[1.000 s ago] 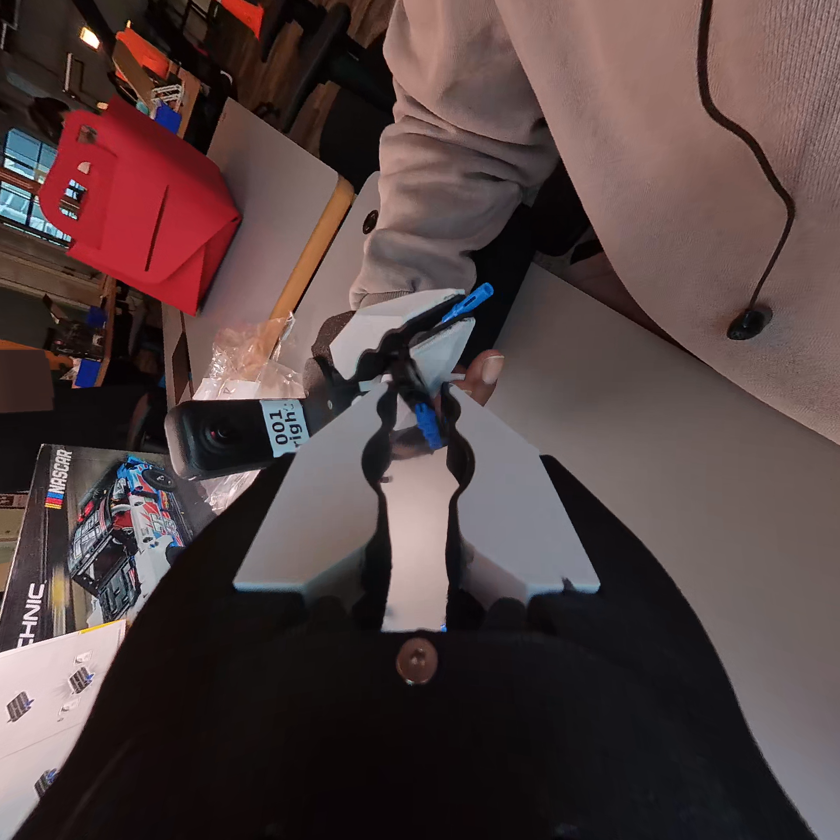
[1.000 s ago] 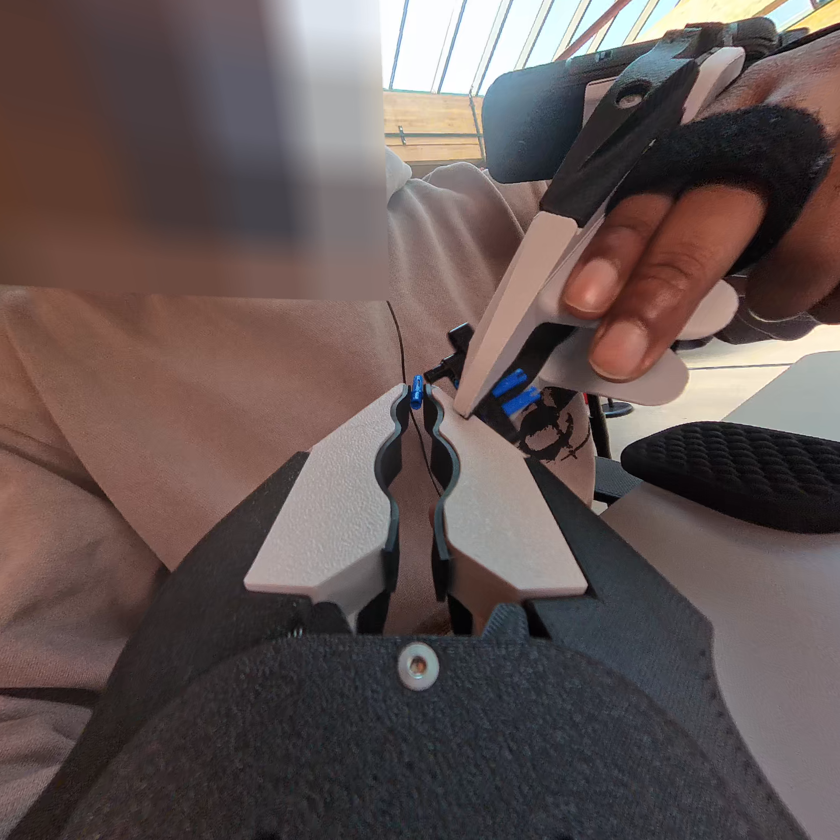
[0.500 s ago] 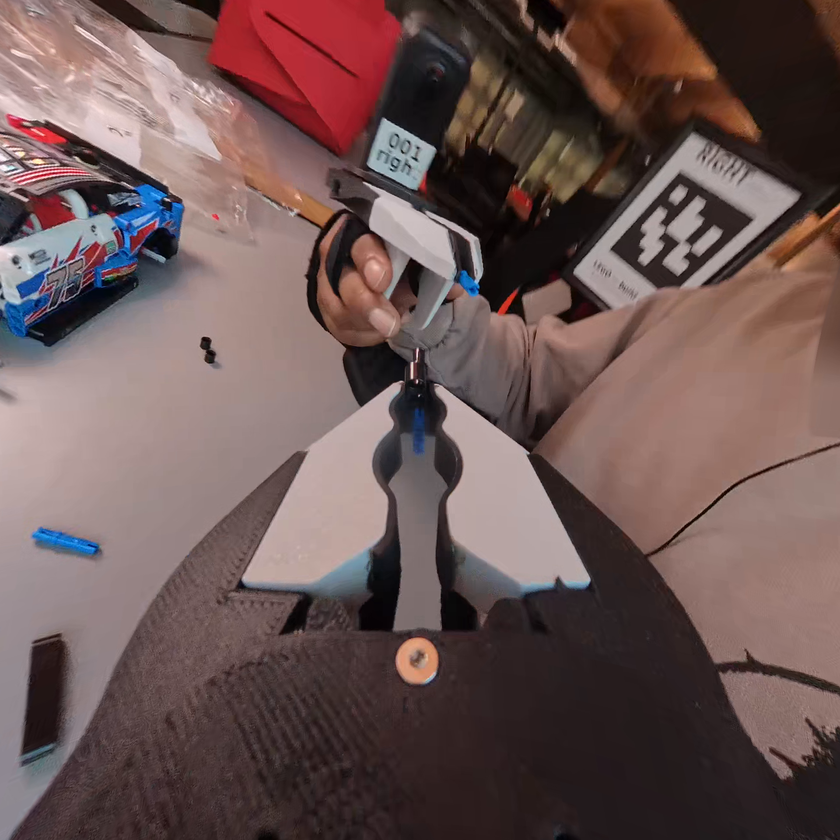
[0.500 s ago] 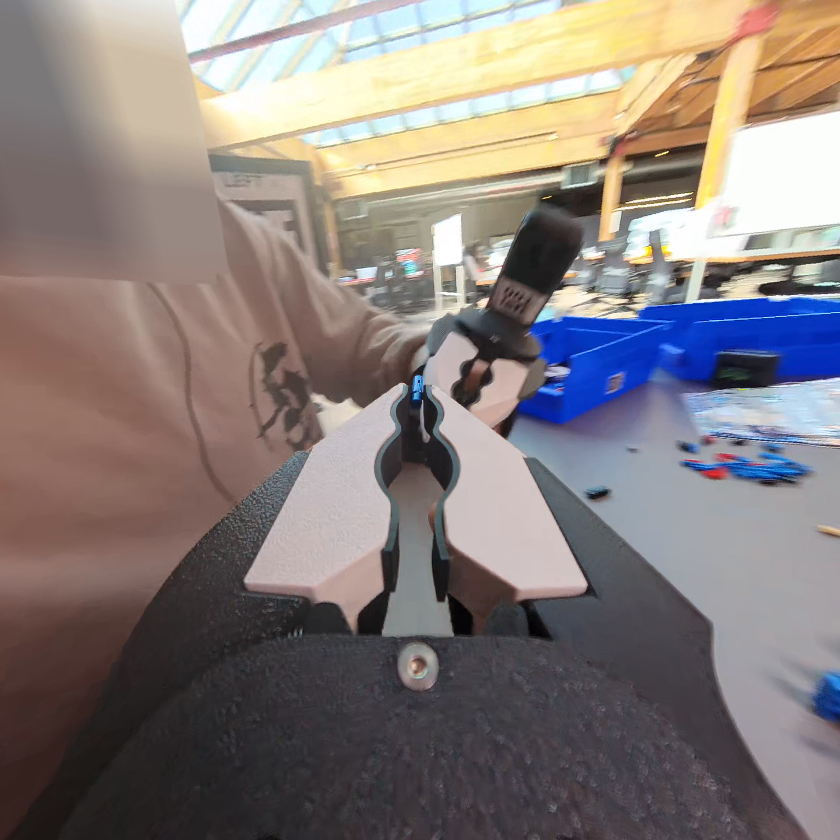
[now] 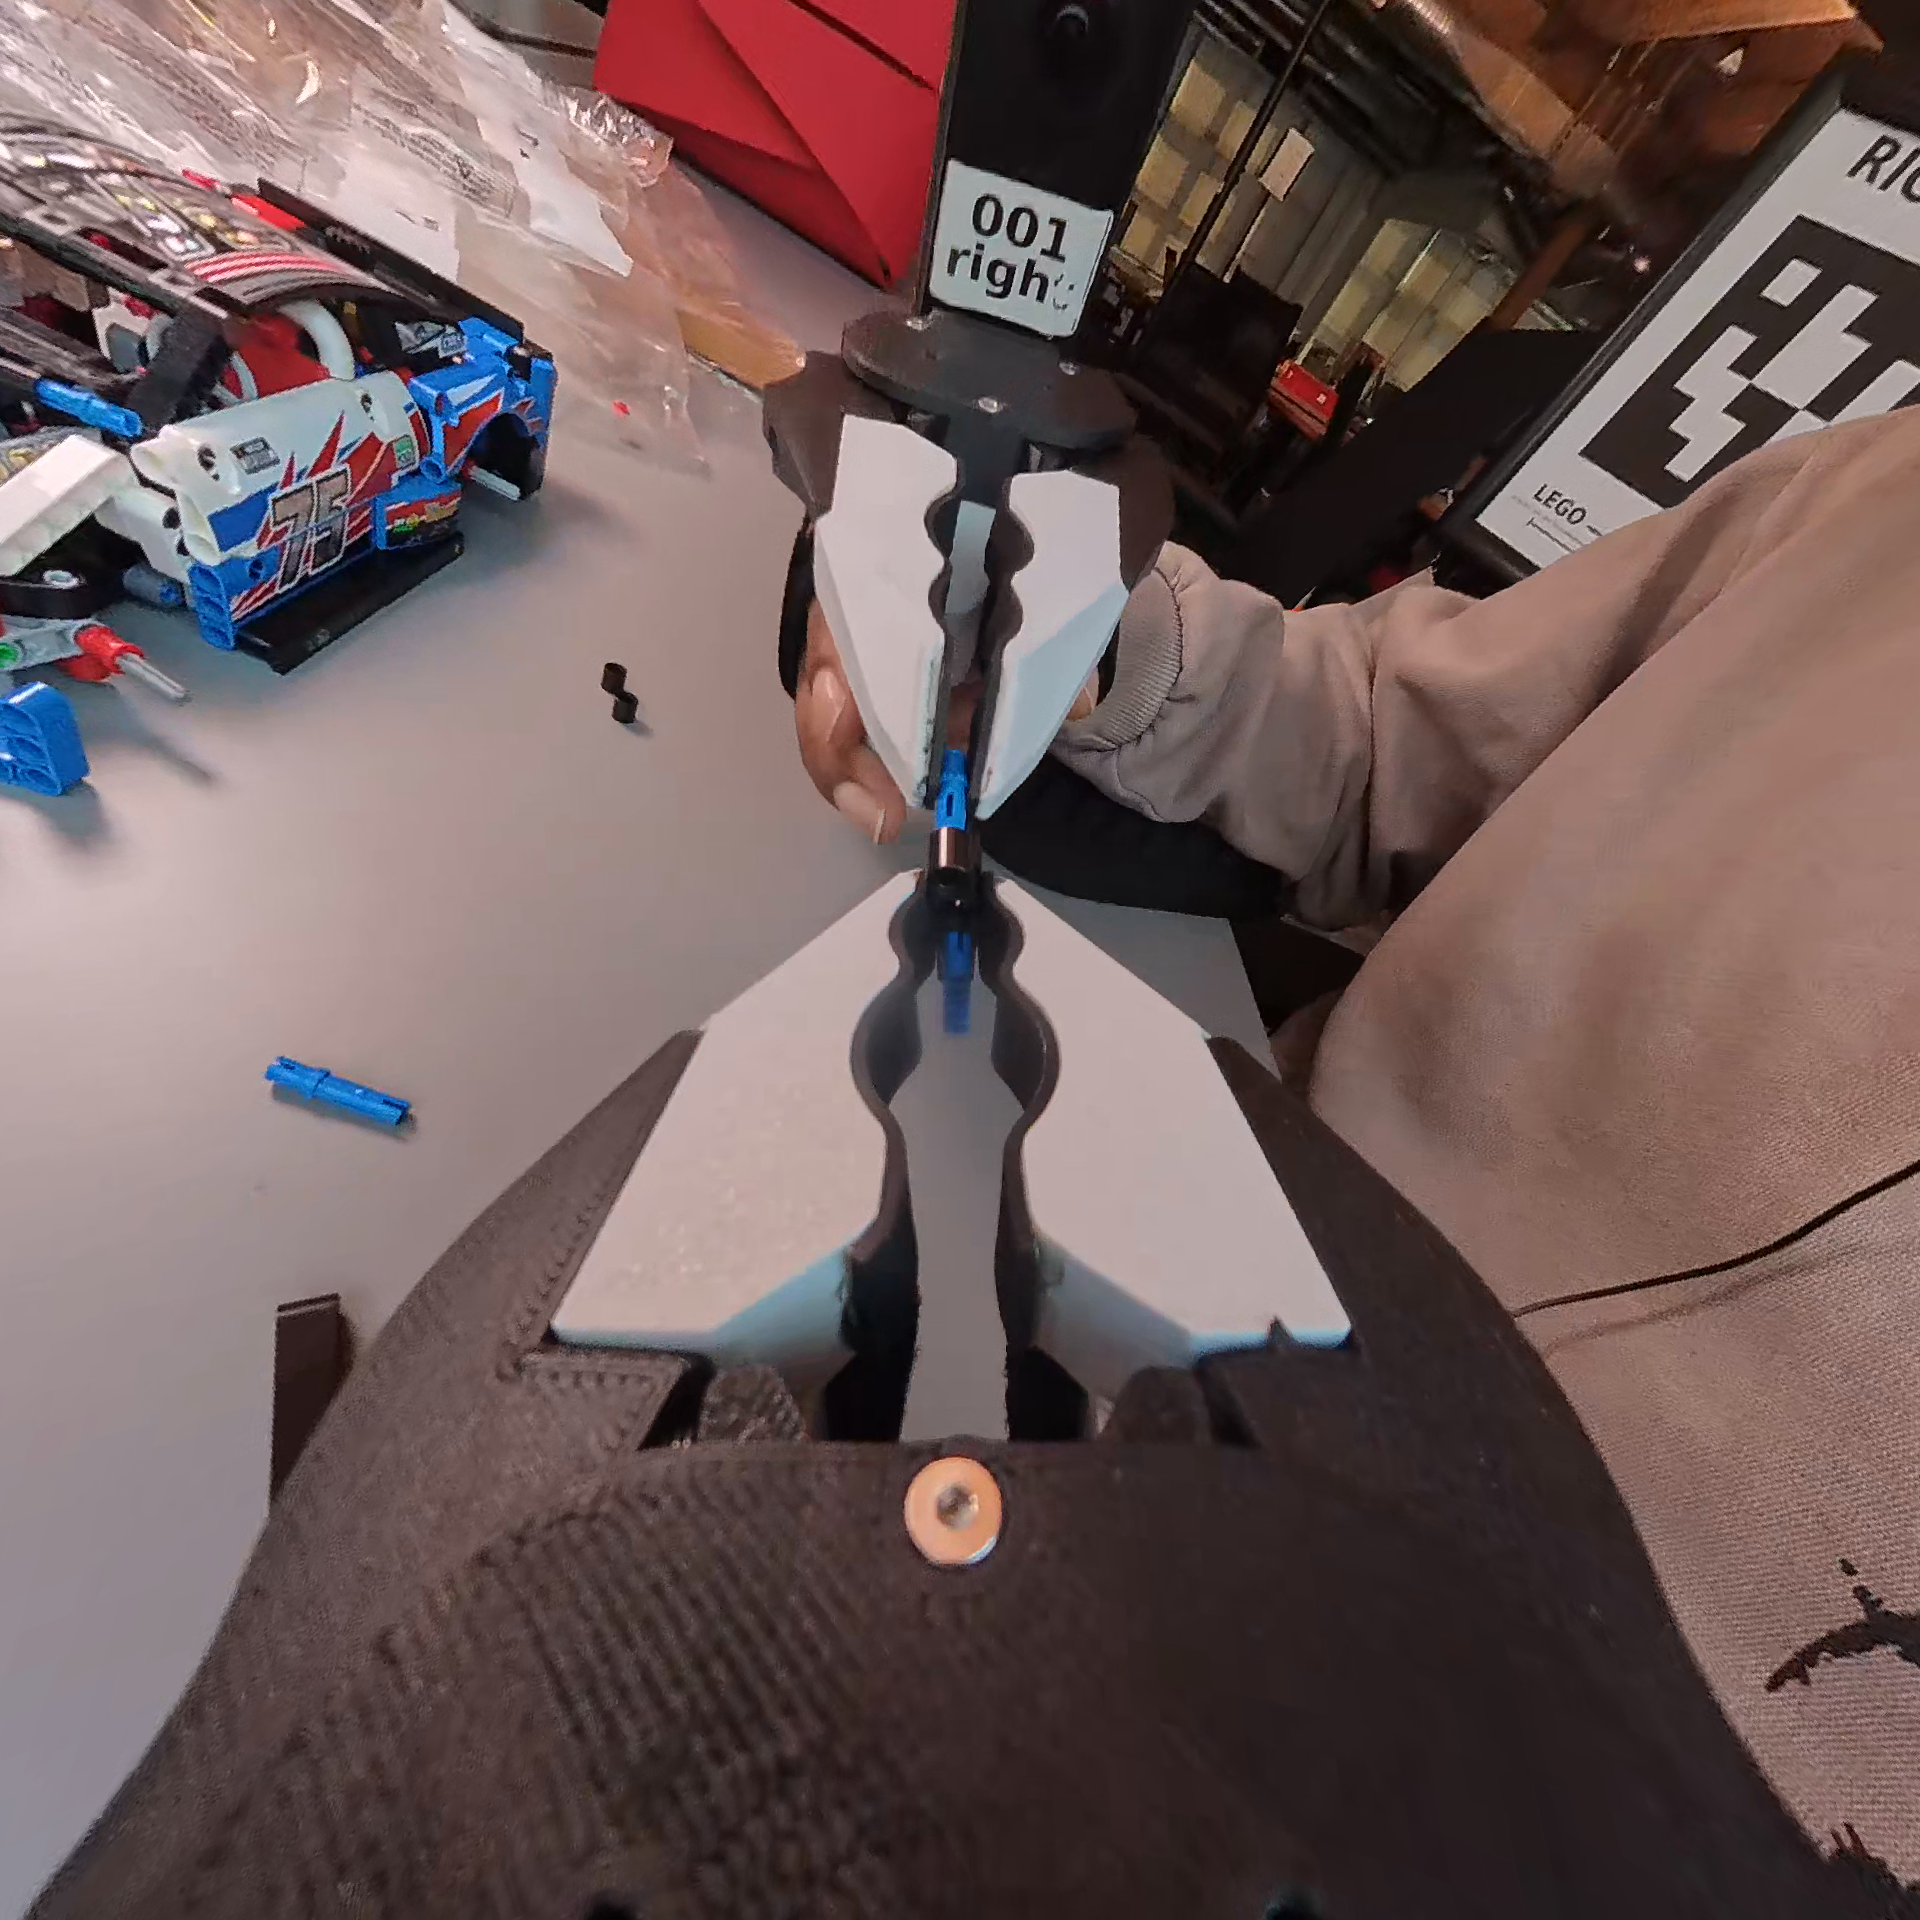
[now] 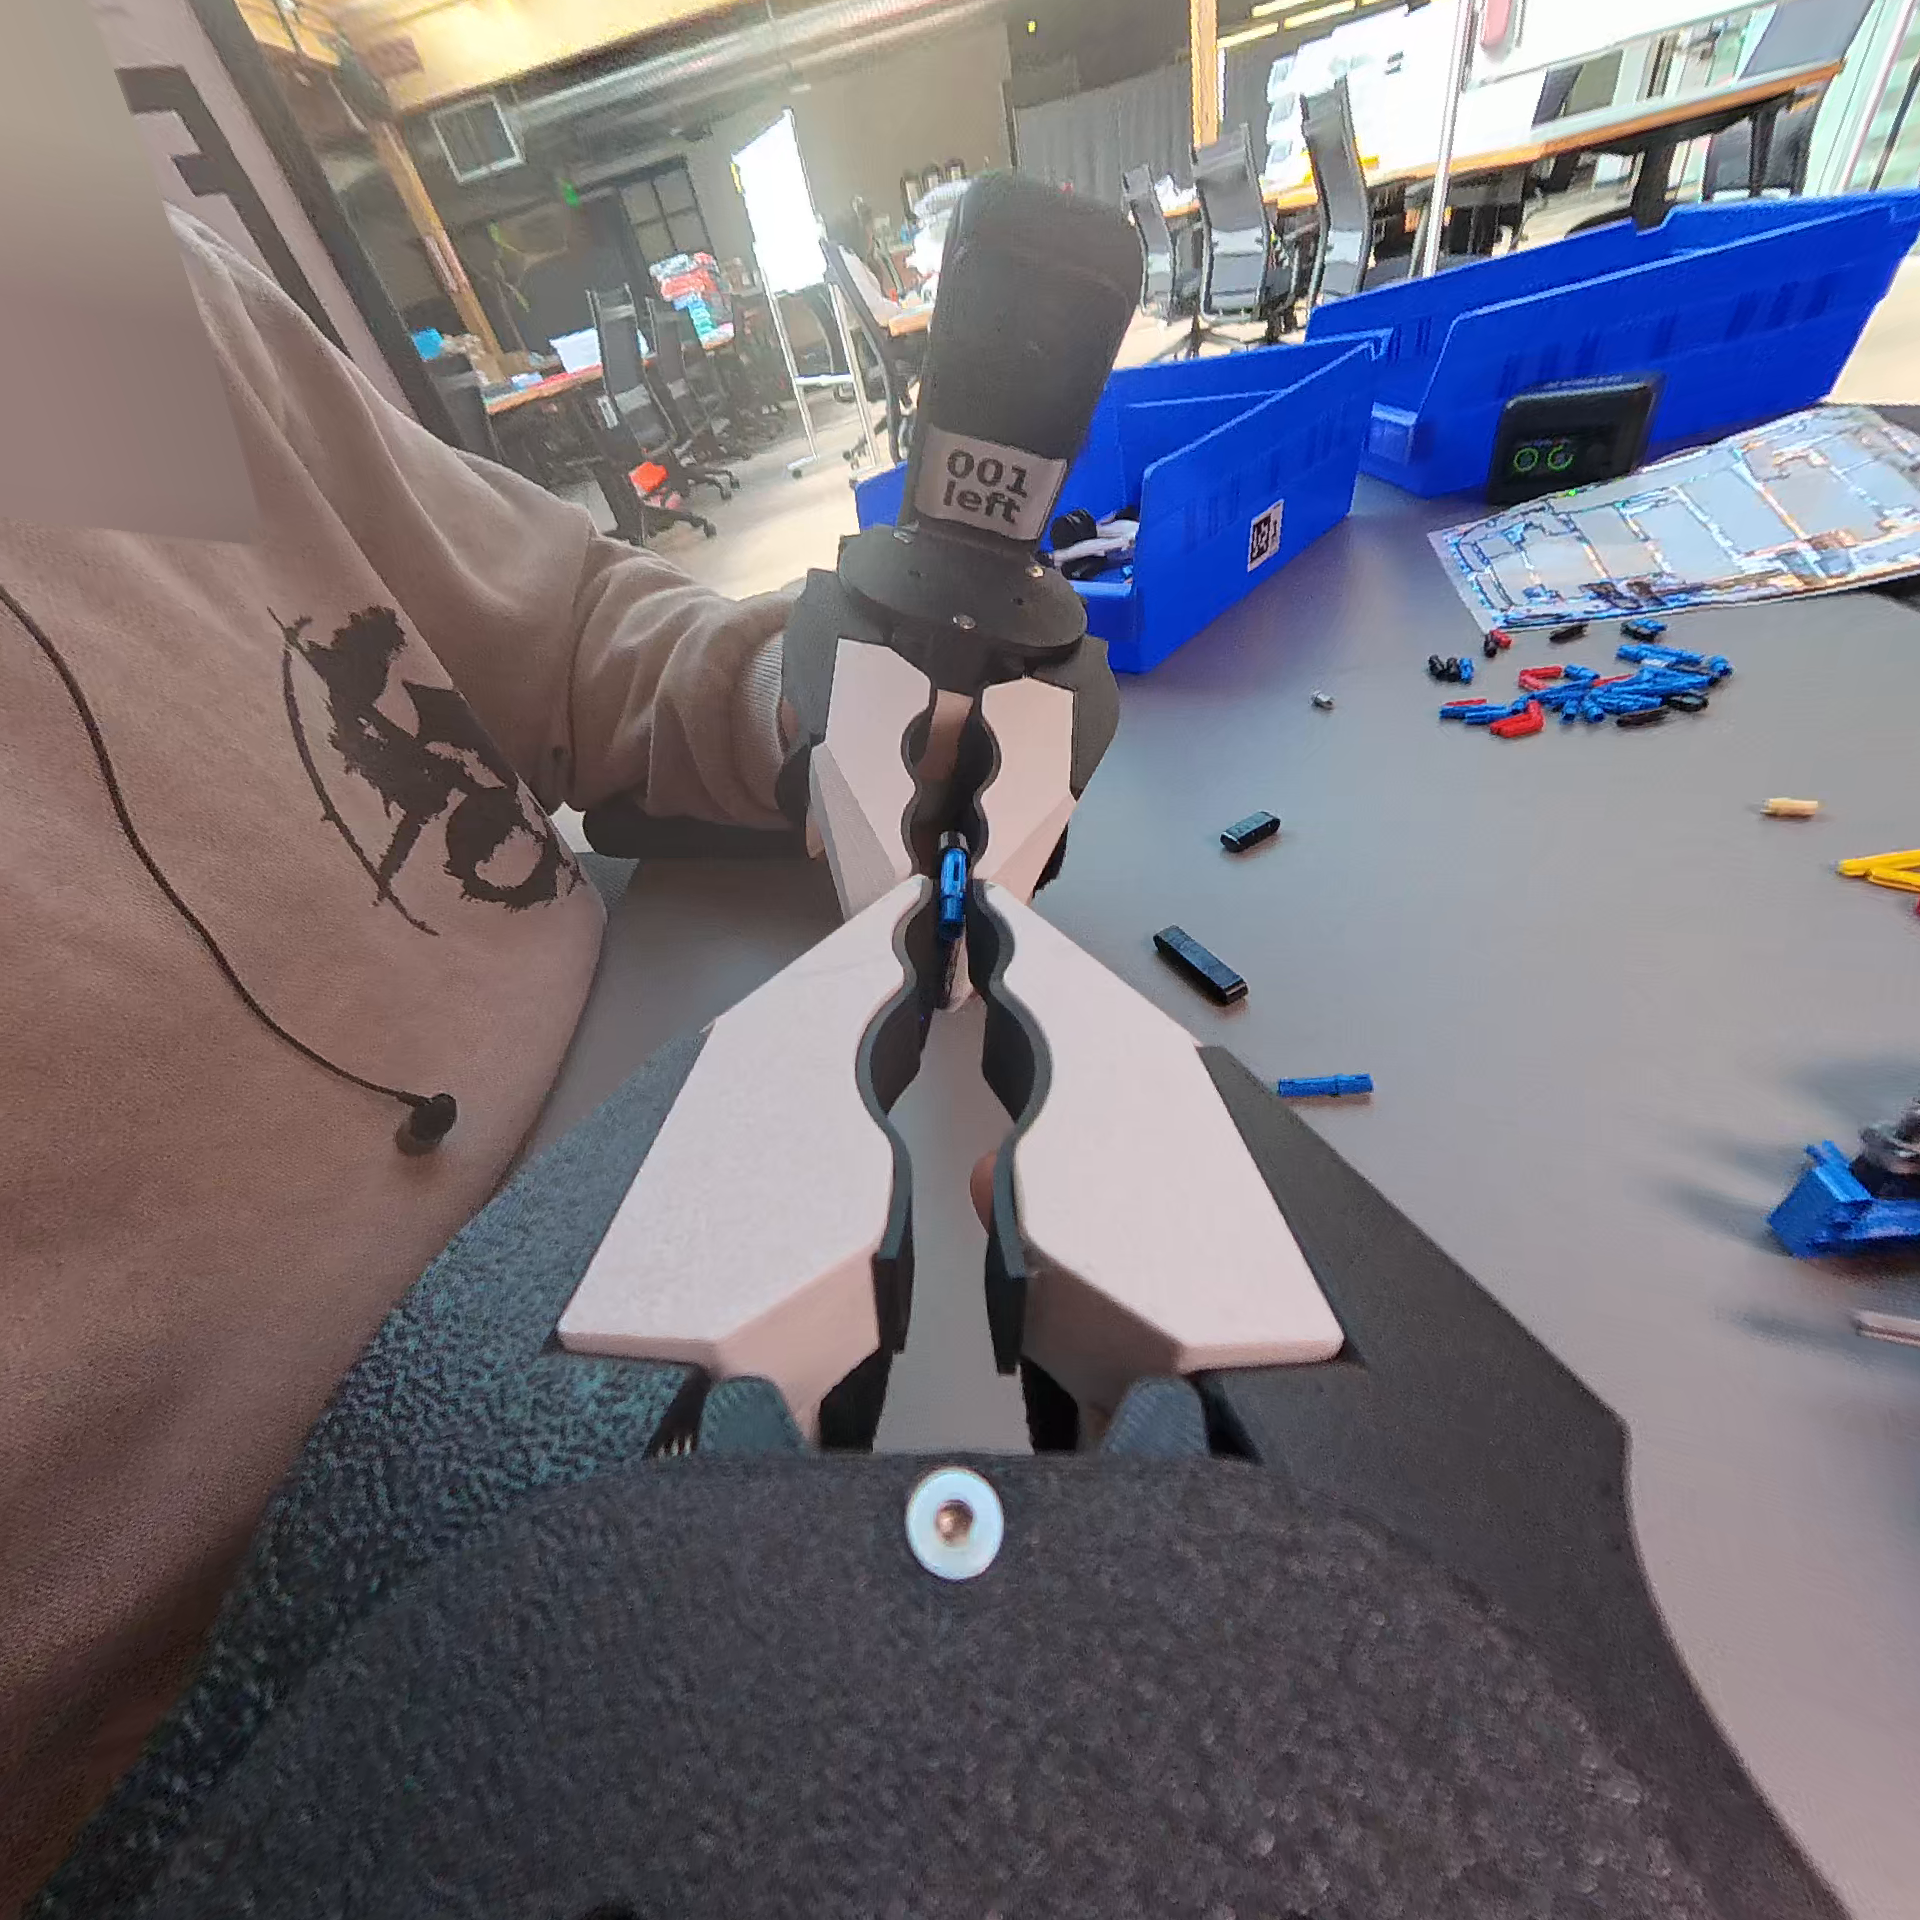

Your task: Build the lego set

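In the left wrist view my left gripper (image 5: pixel 951 902) is shut on a small black connector (image 5: pixel 951 885) with a blue pin (image 5: pixel 954 982) sticking back between its fingers. My right gripper (image 5: pixel 951 795) comes down from above, shut on another blue pin (image 5: pixel 952 777). The two grippers meet tip to tip, and the pin's dark end touches the black connector. In the right wrist view my right gripper (image 6: pixel 948 906) grips the blue pin (image 6: pixel 950 896), with my left gripper (image 6: pixel 952 847) facing it. The partly built race car (image 5: pixel 270 468) stands at the far left.
On the grey table (image 5: pixel 416 883) lie a loose blue pin (image 5: pixel 338 1091), two small black pieces (image 5: pixel 620 693) and a blue part (image 5: pixel 36 738), with a red bag (image 5: pixel 790 114) behind. The right wrist view shows blue bins (image 6: pixel 1351 436), an instruction sheet (image 6: pixel 1683 530), a pile of pins (image 6: pixel 1600 691) and black beams (image 6: pixel 1200 964). Left and right tips are no more than a few centimetres apart. Left tips and right tips are each some 20 centimetres from the partly built race car (image 5: pixel 270 468).
Both grippers have swung from pointing at the person's torso to level over the table. They now face each other in line, tips touching. Both stay shut on their parts.
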Action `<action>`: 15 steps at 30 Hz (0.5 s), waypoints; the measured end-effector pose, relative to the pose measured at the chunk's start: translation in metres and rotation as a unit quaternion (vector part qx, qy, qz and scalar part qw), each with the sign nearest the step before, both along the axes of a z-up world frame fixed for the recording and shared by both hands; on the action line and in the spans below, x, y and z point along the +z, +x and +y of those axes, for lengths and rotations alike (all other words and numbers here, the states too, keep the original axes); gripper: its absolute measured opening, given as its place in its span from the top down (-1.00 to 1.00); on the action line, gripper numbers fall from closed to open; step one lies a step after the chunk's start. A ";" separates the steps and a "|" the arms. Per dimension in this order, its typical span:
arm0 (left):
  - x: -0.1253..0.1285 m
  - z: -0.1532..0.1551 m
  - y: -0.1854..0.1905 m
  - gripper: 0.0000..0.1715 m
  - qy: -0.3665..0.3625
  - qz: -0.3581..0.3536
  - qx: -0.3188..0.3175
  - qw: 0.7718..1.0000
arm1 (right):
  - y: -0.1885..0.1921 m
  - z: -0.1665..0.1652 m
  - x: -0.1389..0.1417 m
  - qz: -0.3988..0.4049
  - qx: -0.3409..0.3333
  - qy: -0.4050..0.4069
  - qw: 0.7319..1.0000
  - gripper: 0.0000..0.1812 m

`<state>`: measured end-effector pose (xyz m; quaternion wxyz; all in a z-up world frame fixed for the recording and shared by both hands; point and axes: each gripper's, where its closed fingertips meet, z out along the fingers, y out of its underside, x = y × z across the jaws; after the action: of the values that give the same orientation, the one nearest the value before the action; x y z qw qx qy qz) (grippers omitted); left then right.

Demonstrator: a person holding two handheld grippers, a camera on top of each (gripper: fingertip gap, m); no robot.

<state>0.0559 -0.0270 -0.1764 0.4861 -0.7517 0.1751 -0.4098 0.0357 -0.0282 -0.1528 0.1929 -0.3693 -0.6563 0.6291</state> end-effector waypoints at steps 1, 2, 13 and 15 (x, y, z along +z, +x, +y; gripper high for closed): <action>-0.003 0.000 -0.001 0.93 -0.001 0.005 0.001 1.000 | -0.001 0.000 -0.003 -0.006 0.000 0.004 1.000 0.98; -0.005 -0.001 -0.002 0.93 -0.002 0.009 0.002 1.000 | -0.002 -0.001 -0.006 -0.011 0.001 0.005 1.000 0.98; -0.043 -0.004 -0.017 0.93 0.010 0.274 0.013 0.962 | -0.005 -0.008 -0.040 -0.066 -0.001 0.126 0.990 0.97; -0.050 -0.007 -0.016 0.93 0.006 0.304 -0.003 0.953 | -0.004 -0.010 -0.046 -0.068 0.003 0.161 0.985 0.97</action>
<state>0.0399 -0.0344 -0.2263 0.4130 -0.8372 0.3193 -0.1629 0.0321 -0.0384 -0.1986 0.2032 -0.3733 -0.7615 0.4893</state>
